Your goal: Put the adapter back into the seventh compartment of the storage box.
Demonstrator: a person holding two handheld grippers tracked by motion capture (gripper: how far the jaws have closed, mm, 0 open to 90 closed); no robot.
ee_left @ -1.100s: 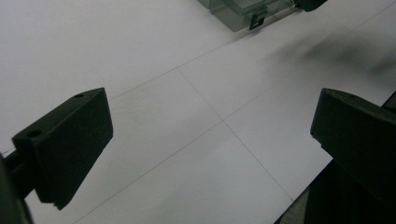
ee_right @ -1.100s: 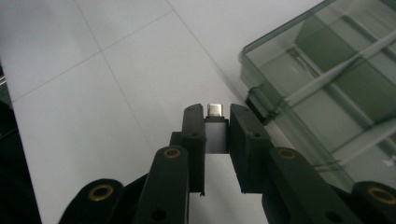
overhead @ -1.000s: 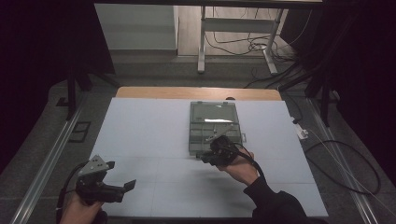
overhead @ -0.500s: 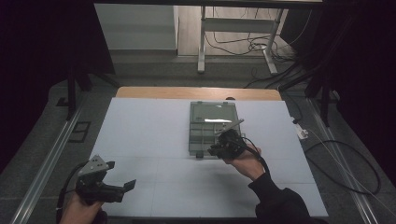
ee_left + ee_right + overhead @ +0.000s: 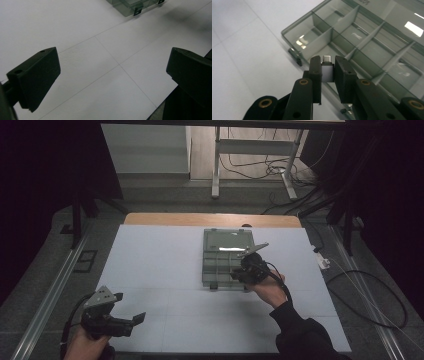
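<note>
A smoky transparent compartment box (image 5: 222, 255) lies open in the middle of the white table, its lid folded back on the far side. My right gripper (image 5: 243, 271) hovers over the box's near right compartments. In the right gripper view, the gripper (image 5: 327, 65) is shut on a small silver plug adapter (image 5: 327, 73), whose metal connector tip points at the dividers of the box (image 5: 362, 42). My left gripper (image 5: 129, 306) is held low at the table's near left corner, open and empty. In its own view, the left gripper (image 5: 113, 57) has bare table between its wide-apart jaws, and a corner of the box (image 5: 130, 6) is far ahead.
The white table surface (image 5: 160, 265) has a wooden strip along its far edge. A small white object (image 5: 324, 262) with a cable lies at the right edge. Metal rails (image 5: 47, 300) run along both sides, and cables trail on the floor behind.
My right gripper has moved a little away from me and to the right over the box, still holding the adapter. The left gripper has stayed put.
</note>
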